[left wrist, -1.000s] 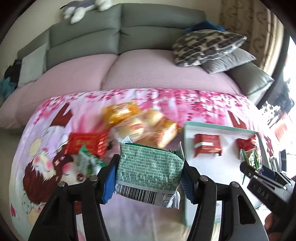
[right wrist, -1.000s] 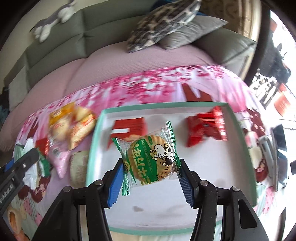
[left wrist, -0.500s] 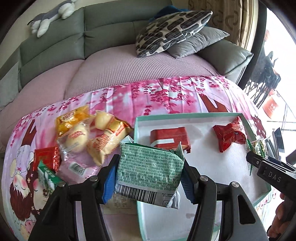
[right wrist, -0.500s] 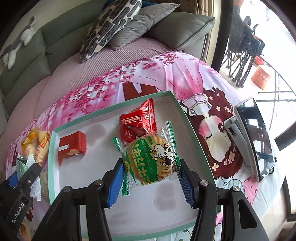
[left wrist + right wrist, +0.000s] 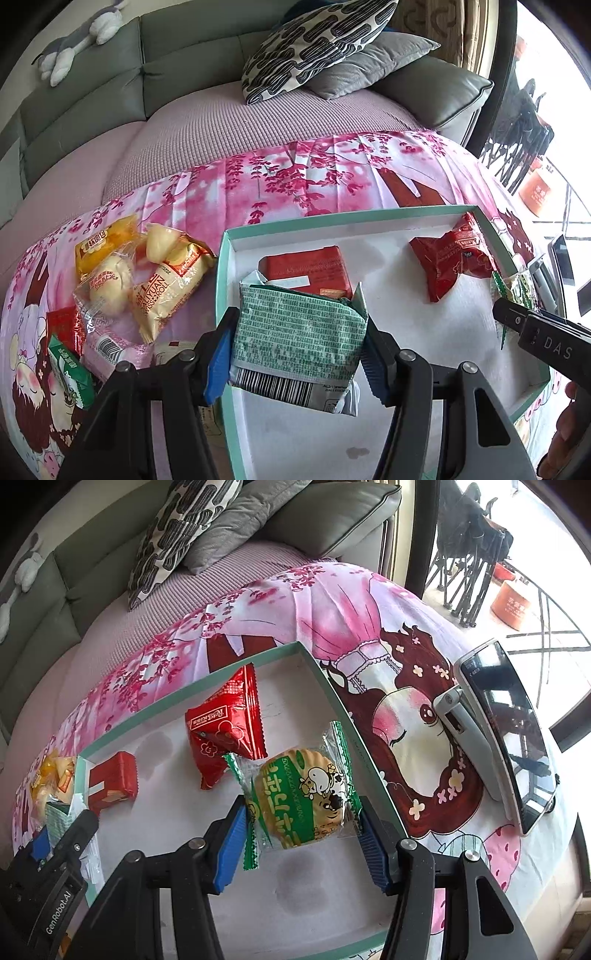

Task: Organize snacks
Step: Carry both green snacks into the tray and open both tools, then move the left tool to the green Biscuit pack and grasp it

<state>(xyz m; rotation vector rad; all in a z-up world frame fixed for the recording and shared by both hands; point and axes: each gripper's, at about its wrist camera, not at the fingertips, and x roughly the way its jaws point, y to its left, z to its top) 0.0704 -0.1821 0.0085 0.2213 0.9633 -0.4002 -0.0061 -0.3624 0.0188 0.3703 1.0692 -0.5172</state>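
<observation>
Fingers (image 5: pixel 221 354) of our left gripper (image 5: pixel 295 354) are clamping the green packet (image 5: pixel 299 332) over the tray's (image 5: pixel 221 280) left edge, while our right gripper (image 5: pixel 301 838) is gripping the round biscuit pack (image 5: pixel 299 797) above the tray's right side, beside two red snacks (image 5: pixel 225 723).

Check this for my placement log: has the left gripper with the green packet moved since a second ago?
Yes. The left gripper, clamping the green packet, came rightwards from the loose snacks to above the tray, near the red box.

A black-and-white patterned cushion (image 5: pixel 317 40) is propped on a grey sofa (image 5: pixel 92 96); a grey-cased phone (image 5: pixel 506 734) is laid on a pink floral cloth (image 5: pixel 295 177).
</observation>
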